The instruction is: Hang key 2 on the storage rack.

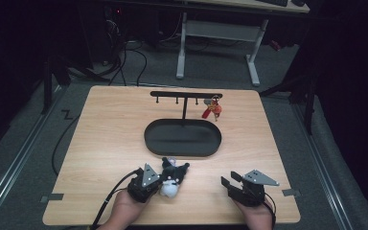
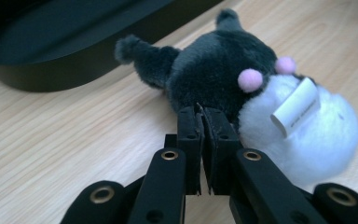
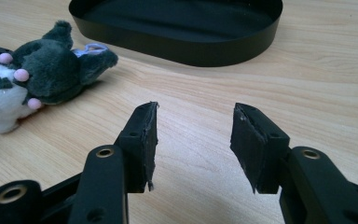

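1. Toy [image 1: 172,179]: a small plush, dark grey and white, lies on the wooden worktop [image 1: 100,143], near the front of the black oval tray [image 1: 182,138].
2. The left claw [image 2: 204,116] is closed tight, touching the toy.
3. The right claw [image 3: 193,126] is wide apart, holding nothing.
4. Behind the tray, red keys [image 1: 212,109] hang on a black rack [image 1: 186,95].

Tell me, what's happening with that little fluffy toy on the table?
A person holds a gripper in each hand at a wooden table. The left gripper has its jaws closed together right up against the grey and white plush toy, which lies on the table beside the black oval tray. Whether it pinches the fur is hard to tell. The right gripper waits open, holding nothing. Keys hang on the tray's rack.
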`<state>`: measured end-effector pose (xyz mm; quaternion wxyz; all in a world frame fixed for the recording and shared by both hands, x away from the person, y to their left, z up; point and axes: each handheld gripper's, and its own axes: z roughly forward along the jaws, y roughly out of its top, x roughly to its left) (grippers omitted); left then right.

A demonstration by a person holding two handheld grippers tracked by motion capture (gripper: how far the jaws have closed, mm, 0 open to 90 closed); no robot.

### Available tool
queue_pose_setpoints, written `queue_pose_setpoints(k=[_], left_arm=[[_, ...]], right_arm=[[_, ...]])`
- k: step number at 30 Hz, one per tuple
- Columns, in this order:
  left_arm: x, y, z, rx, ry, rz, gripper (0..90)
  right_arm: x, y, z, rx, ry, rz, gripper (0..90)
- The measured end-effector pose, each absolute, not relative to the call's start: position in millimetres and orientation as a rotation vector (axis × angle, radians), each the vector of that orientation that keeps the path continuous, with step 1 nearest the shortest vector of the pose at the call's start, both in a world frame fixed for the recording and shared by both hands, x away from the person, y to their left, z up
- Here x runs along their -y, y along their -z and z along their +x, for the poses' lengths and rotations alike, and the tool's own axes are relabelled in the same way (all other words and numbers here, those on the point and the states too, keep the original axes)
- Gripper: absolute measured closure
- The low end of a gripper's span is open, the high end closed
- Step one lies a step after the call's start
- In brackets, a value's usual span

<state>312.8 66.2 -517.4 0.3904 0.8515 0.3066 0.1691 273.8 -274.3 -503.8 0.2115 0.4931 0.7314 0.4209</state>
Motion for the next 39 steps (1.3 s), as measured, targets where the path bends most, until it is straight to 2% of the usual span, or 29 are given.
queue_pose_setpoints(k=[6, 16, 23, 30, 35, 39], left_arm=[[-44.6, 517.7, 313.4, -0.739, -0.404, 2.193, 85.8], [28.8, 509.5, 309.5, -0.62, -0.35, 2.244, 85.7], [58.0, 506.3, 307.2, -0.572, -0.328, 2.247, 84.9], [42.0, 506.7, 304.4, -0.579, -0.334, 2.244, 81.5], [-8.6, 504.8, 310.2, -0.658, -0.387, 2.203, 72.5], [-53.9, 502.3, 319.9, -0.734, -0.479, 2.174, 63.5]], right_arm=[[276.7, 504.2, 274.1, -2.03, -1.172, 1.378, 51.0], [290.4, 505.0, 272.3, -1.997, -1.154, 1.42, 52.0], [296.9, 506.2, 271.6, -1.978, -1.153, 1.454, 51.9], [297.1, 508.8, 271.9, -1.996, -1.145, 1.454, 51.9], [296.4, 509.8, 272.5, -1.997, -1.138, 1.454, 51.8], [295.1, 511.0, 273.3, -2.003, -1.125, 1.459, 51.7]])
